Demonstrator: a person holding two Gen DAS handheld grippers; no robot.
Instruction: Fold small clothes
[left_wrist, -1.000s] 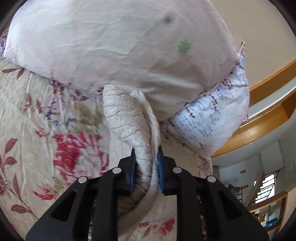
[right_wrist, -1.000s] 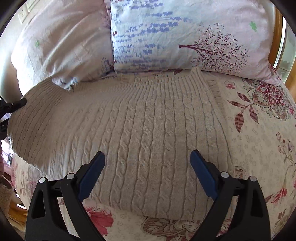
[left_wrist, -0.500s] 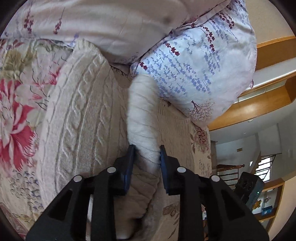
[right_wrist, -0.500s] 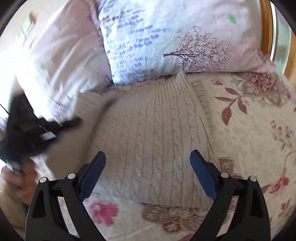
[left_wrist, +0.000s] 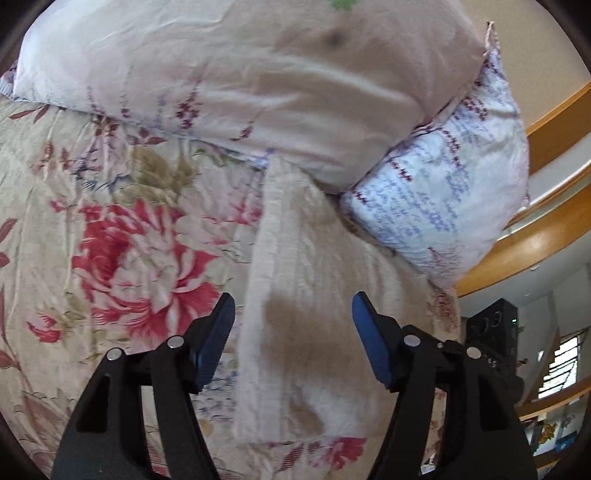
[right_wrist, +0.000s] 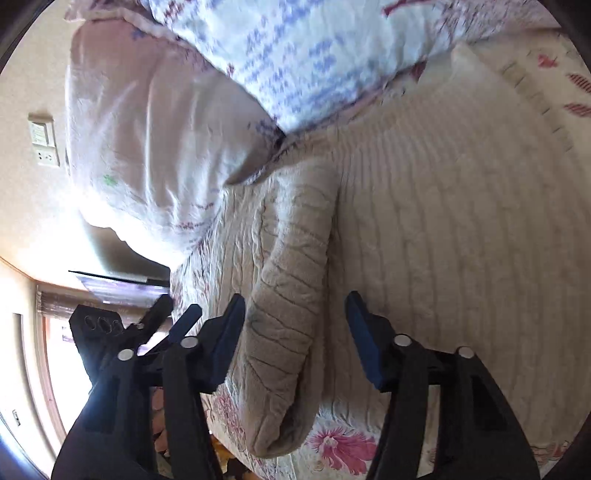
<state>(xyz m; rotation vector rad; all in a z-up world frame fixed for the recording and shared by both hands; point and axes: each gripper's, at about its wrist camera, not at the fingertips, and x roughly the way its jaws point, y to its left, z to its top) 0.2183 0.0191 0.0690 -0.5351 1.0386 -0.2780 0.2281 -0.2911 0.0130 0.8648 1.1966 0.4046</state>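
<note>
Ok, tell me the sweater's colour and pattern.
Cream, cable-knit sweater; clearest in the right wrist view.

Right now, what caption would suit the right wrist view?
Right gripper, jaws just closing, straddles the cream cable-knit sweater's folded sleeve on a floral bedspread beside two pillows.

The left gripper has just been opening, its fingers apart; the right gripper has just been closing, fingers not pressing.

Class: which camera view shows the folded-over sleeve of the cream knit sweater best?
The right wrist view: the sleeve lies whole across the sweater body, its knit clear. The left wrist view shows only a blurred, shadowed strip of it.
</note>
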